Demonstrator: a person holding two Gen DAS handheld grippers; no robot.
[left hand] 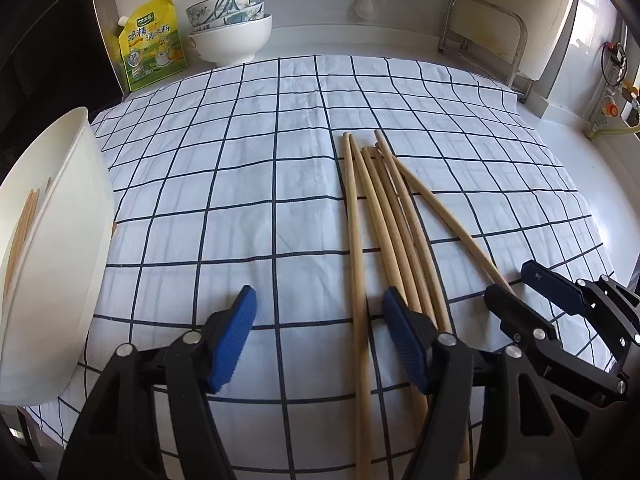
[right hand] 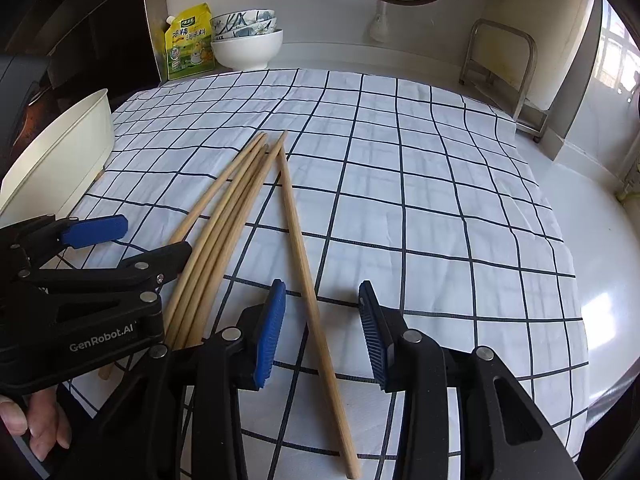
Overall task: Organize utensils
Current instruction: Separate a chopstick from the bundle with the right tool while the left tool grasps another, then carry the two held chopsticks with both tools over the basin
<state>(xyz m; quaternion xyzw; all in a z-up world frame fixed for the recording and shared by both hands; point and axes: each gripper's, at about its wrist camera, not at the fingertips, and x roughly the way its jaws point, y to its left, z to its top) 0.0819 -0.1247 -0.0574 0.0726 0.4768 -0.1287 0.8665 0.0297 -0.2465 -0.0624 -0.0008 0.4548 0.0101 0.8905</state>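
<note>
Our left gripper (left hand: 316,328) and right gripper (right hand: 322,334) both hang open, each straddling one untouched chopstick (right hand: 304,264) on the checked cloth (right hand: 400,200)

long round pale wooden chopsticks (left hand: 394,216) | loose bundle flat on checked cloth, tips fanned at far end, some crossing | one stick (right hand: 310,280) splayed off to the right of the bundle | cream plastic holder tub (left hand: 60,248) at left cloth edge, tilted, a few chopsticks inside
</note>
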